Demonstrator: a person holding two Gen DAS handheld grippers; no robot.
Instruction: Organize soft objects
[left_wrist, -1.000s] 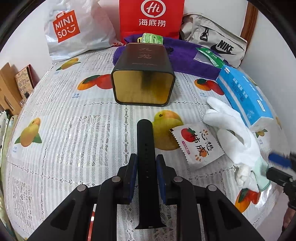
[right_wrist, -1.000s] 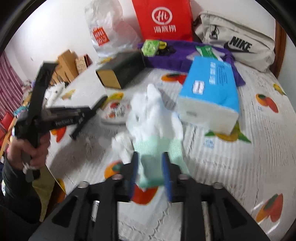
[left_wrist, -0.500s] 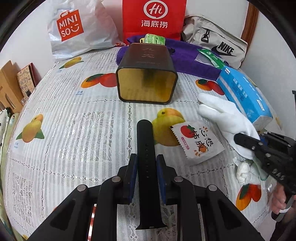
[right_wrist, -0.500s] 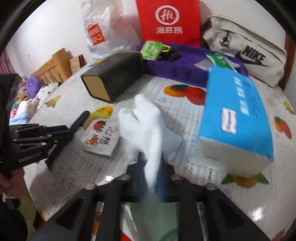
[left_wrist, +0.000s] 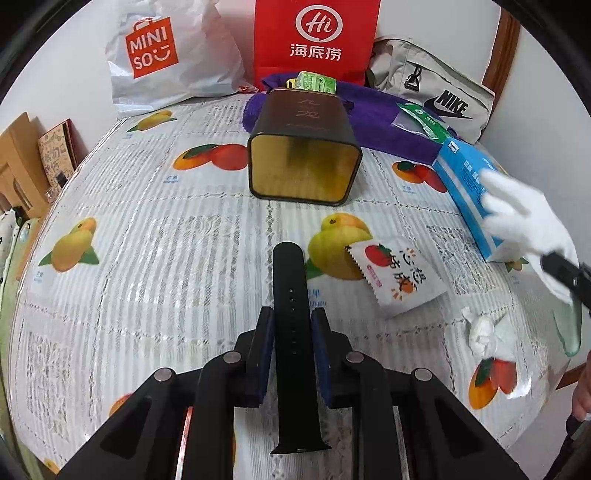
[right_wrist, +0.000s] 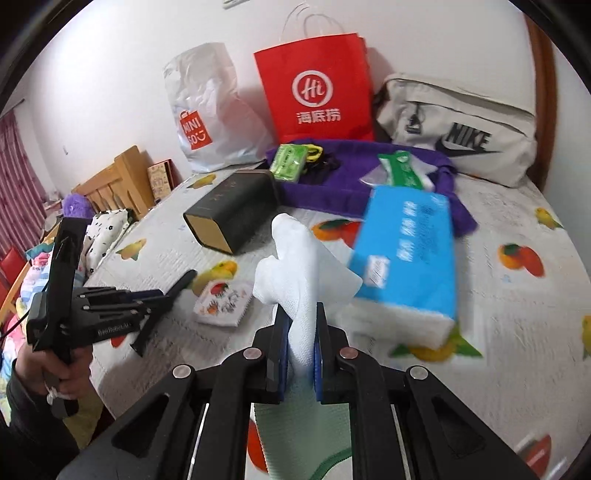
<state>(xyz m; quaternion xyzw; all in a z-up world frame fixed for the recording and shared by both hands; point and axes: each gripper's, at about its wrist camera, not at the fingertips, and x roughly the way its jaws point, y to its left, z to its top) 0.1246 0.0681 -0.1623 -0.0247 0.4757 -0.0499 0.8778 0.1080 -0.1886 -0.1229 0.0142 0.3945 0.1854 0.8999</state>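
In the left wrist view, our left gripper (left_wrist: 291, 325) sits at the bottom centre, its jaws closed on a black strap (left_wrist: 291, 295) that points toward the open tin (left_wrist: 303, 162) lying on its side in the upper middle. The strap looks flat, flexible and perforated. A snack packet (left_wrist: 397, 278) lies right of centre, a crumpled tissue (left_wrist: 484, 328) at lower right, both on the table (left_wrist: 147, 258). The white glove (left_wrist: 524, 218) hangs at the right edge.

In the right wrist view, our right gripper (right_wrist: 299, 339) at bottom centre pinches that glove (right_wrist: 295, 266), limp and folded, lifted before the blue tissue pack (right_wrist: 406, 254). We judge the sorting barely begun: the tin looks empty, and both held items, packet and tissue remain unplaced.
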